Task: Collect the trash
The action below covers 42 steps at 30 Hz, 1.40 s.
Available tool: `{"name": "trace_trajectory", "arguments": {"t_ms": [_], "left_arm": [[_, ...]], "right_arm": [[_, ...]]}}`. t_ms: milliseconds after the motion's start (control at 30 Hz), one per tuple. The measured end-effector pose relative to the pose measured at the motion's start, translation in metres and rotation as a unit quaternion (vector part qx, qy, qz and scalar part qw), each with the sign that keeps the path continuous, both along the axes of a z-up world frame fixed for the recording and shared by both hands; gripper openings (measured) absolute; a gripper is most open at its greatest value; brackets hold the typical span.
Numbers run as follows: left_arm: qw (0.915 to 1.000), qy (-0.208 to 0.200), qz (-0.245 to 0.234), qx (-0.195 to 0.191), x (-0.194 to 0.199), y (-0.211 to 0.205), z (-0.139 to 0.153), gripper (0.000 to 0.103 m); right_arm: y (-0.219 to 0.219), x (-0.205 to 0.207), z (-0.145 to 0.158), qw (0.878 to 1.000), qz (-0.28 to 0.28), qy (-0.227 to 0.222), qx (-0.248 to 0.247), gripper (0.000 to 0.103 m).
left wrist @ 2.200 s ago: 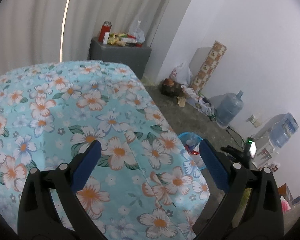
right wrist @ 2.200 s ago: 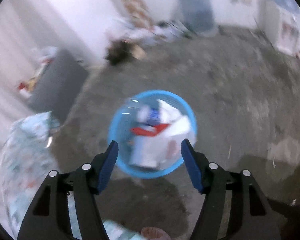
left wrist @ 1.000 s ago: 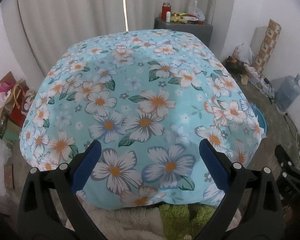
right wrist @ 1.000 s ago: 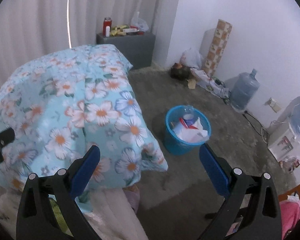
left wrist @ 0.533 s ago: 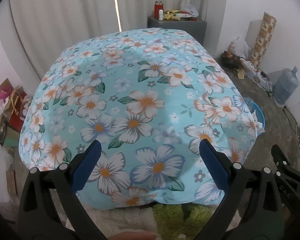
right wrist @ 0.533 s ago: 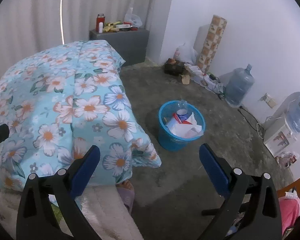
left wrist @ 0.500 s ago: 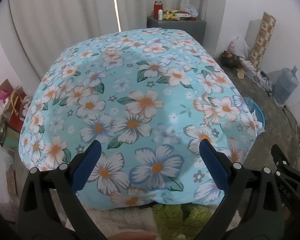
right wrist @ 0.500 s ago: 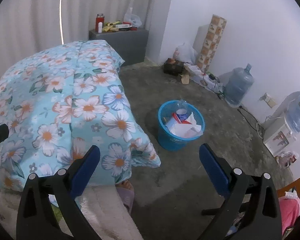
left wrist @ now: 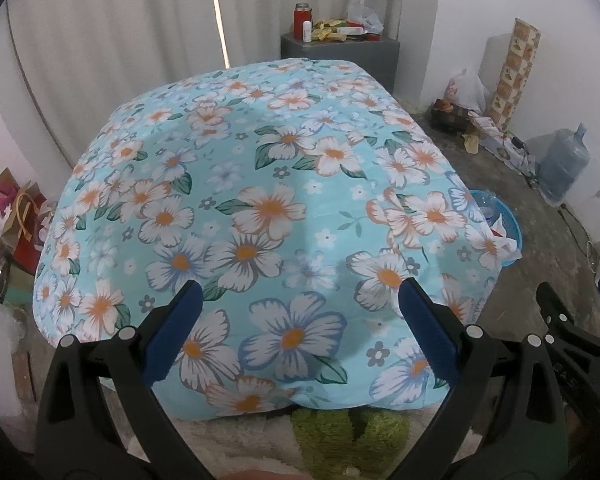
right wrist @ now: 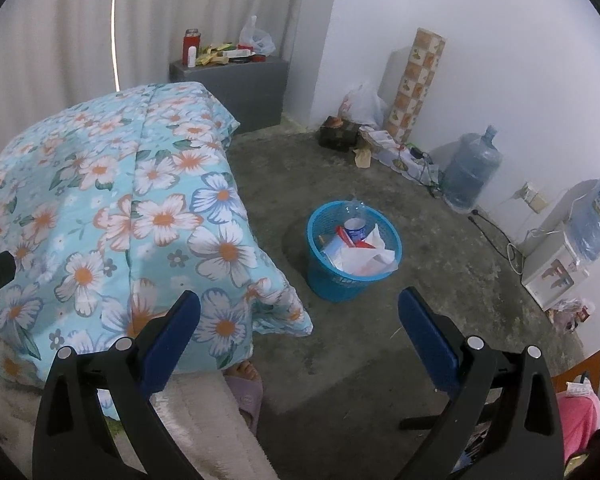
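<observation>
The bin [right wrist: 354, 258] is the anchor here: a blue plastic basket on the bare concrete floor [right wrist: 400, 320], just off the corner of the flowered bedspread [left wrist: 260, 208], already stuffed with white paper, a red scrap and a clear bottle leaning at its far rim. From the left wrist view only a slice of the bin [left wrist: 504, 232] peeks past the bedspread's edge.

Both tools are empty. The right gripper [right wrist: 299, 326] hangs above the floor on the near side of the bin, jaws spread wide; the left gripper [left wrist: 298, 316] sits over the bedspread, equally wide, nothing between its pads.

I see no loose litter on the bedspread. Beyond the bin, clutter lies along the wall near a water jug [right wrist: 470, 172]. I'd scan there next, keeping the jaws open until something is squarely between them.
</observation>
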<state>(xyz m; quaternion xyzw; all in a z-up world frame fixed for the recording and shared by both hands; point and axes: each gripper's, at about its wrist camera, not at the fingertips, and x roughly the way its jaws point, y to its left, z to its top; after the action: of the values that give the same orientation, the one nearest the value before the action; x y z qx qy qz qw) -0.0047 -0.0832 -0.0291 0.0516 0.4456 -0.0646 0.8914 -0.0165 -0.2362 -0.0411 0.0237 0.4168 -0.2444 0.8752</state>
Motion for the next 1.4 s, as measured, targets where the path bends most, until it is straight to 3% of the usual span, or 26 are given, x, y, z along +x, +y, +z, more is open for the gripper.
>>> {"name": "trace_trajectory", "arguments": {"t_ms": [1400], "left_arm": [[1.0,0.001,0.006,-0.001,0.003,0.003,0.0,0.094]], "right_arm": [[-0.011,-0.005,0.018,0.999,-0.025,-0.016,-0.013,0.096]]}}
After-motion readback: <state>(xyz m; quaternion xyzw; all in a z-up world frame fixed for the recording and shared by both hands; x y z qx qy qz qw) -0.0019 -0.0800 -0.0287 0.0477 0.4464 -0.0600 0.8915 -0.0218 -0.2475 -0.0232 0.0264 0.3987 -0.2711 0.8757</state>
